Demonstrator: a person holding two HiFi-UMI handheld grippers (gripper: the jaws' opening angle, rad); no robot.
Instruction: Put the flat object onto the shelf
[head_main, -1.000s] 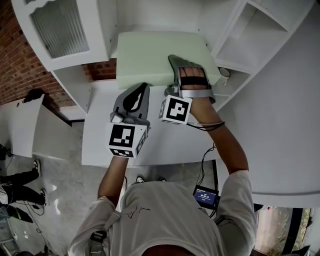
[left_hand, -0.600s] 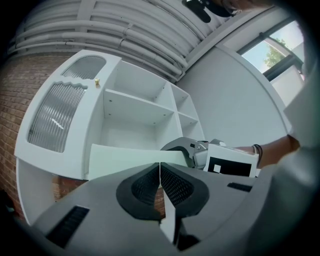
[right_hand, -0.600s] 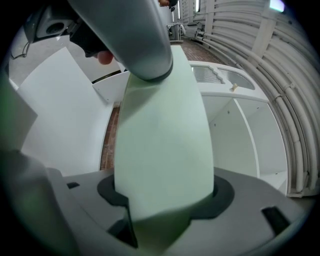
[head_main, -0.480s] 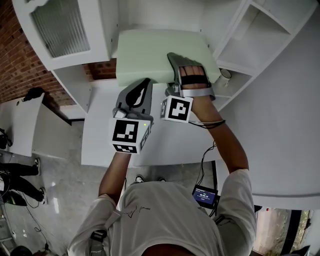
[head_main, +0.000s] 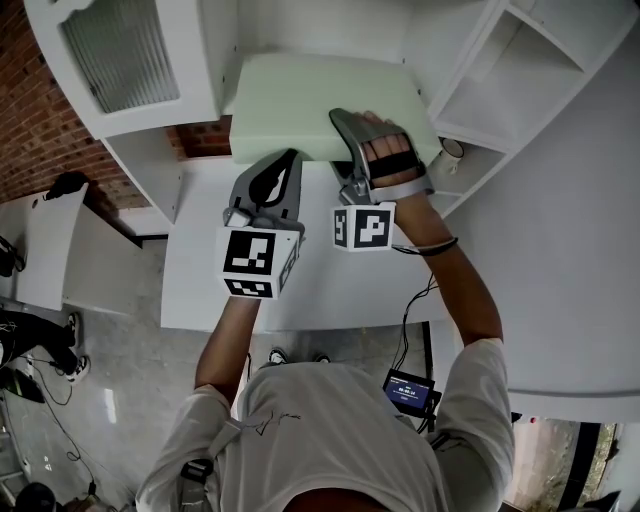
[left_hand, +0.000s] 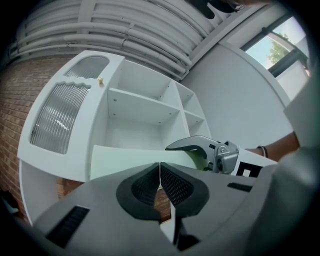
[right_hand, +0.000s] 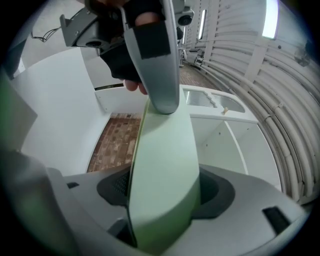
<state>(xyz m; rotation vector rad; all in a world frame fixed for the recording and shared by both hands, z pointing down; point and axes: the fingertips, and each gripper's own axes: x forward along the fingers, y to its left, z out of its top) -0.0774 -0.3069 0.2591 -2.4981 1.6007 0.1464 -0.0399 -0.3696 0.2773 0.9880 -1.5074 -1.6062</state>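
Observation:
The flat object is a pale green foam slab; it lies level, its far end toward the white shelf unit. My right gripper is shut on the slab's near right edge, one jaw on top of it. In the right gripper view the slab fills the gap between the pads. My left gripper is shut and holds nothing, its tips at the slab's near edge. In the left gripper view the slab stretches beyond the left gripper, with the right gripper over its right side.
A white table lies under both grippers. The open shelf bays stand behind the slab. A cabinet door with ribbed glass hangs at the left, beside a brick wall. A small round item sits low on the right shelf.
Both grippers have moved a little forward toward the shelf unit, and the slab's near edge has shifted with them. The left gripper has closed in on that edge.

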